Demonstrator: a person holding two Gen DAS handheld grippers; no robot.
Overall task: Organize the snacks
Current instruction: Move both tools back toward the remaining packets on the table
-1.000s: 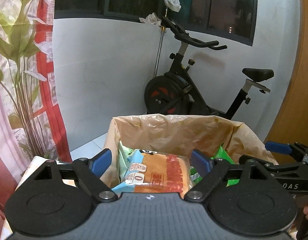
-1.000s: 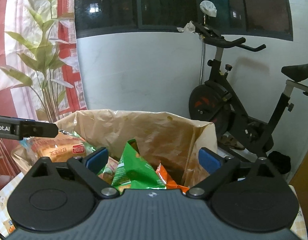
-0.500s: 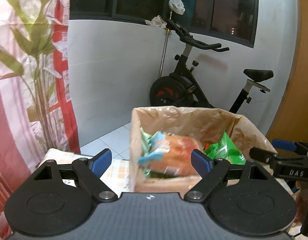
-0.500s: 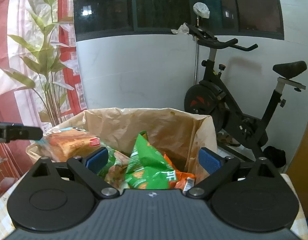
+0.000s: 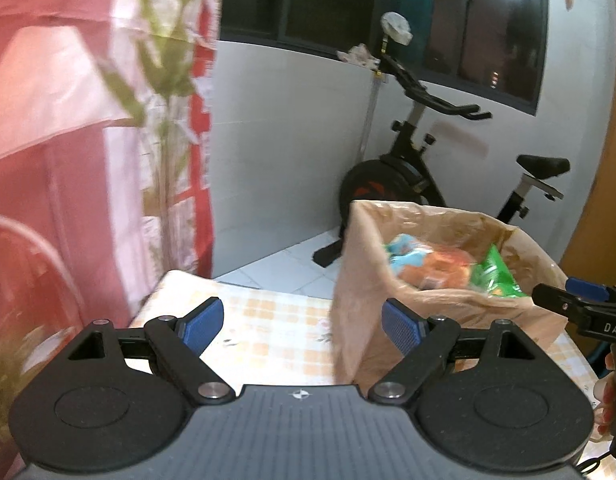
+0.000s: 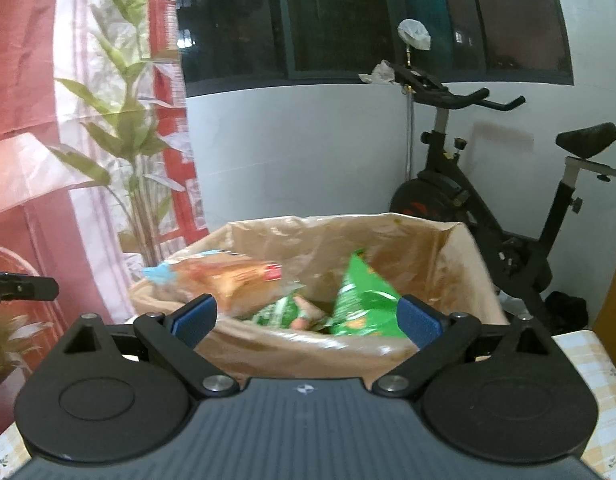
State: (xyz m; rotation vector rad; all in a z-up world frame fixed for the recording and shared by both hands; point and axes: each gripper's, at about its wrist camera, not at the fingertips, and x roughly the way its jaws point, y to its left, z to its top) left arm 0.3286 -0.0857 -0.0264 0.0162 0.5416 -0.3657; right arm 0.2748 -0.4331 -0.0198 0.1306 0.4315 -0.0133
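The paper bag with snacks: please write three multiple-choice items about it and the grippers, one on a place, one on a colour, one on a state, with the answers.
1. Where do the snacks lie?
A. on the tablecloth
B. inside the paper bag
C. on the bike seat

2. What colour is the upright chip packet?
A. green
B. purple
C. black

3. How does the left gripper stand?
A. shut on a packet
B. shut and empty
C. open and empty

Answers:
1 B, the packets sit within the bag's walls.
2 A, its wrapper is bright green.
3 C, its blue pads stand wide apart with nothing between them.
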